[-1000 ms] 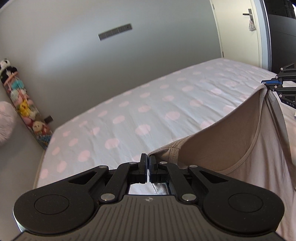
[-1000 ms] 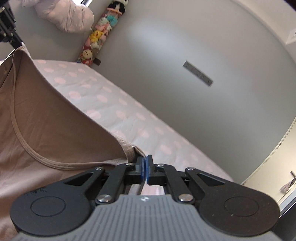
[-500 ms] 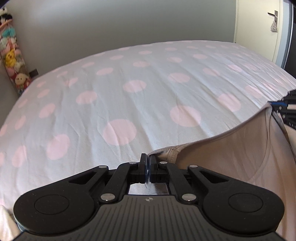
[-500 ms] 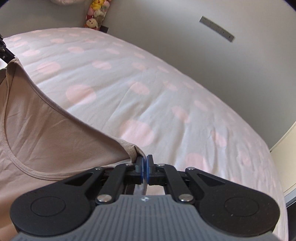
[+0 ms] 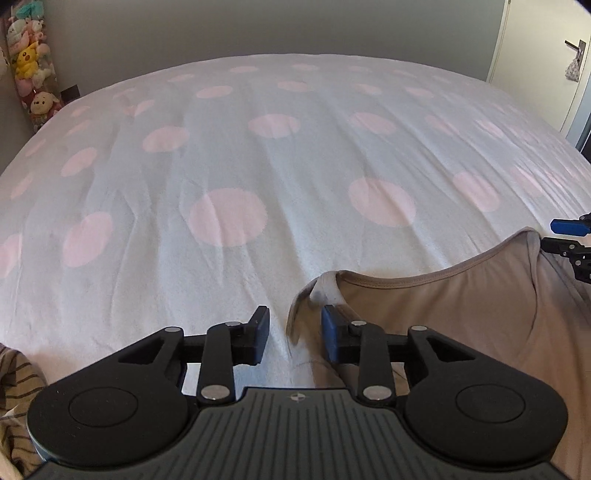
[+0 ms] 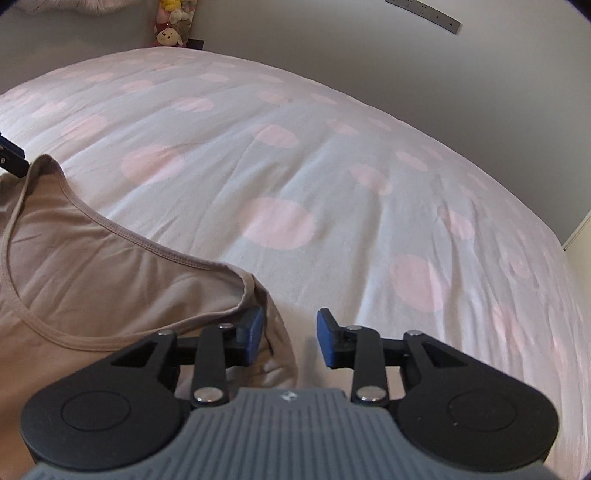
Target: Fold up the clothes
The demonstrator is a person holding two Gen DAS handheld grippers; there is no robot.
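Garment: a tan top (image 5: 461,314) lies spread on the polka-dot bedsheet (image 5: 258,184); in the right wrist view the same top (image 6: 92,273) fills the lower left, with the sheet (image 6: 332,184) beyond it.
Long axis: the neckline edge faces the far side of the bed, toward the grey wall (image 5: 258,26); the body of the top runs back toward the grippers and out of view below them, so its full length cannot be told; the shoulder line spans from one gripper to the other.
Neckline: a wide scoop, its stitched band curving between the two shoulder corners; the front and back bands both show.
Left gripper (image 5: 293,334): released, jaws spread wide; the top's shoulder corner lies in the gap, nearer the blue-padded finger on the top's side; bare sheet lies under the other finger; whether the pad touches the cloth I cannot tell.
Right gripper (image 6: 290,338): also released, jaws apart; the other shoulder corner lies just beside the finger on the top's side and reaches a little into the gap; the outer finger stands over bare sheet.
Cloth at the corners: slightly rumpled and raised at both shoulders; flat in between.
Other things: a striped cloth (image 5: 16,384) at the near left edge of the bed; plush toys (image 5: 27,62) hanging by the wall; a door (image 5: 546,44) at far right.
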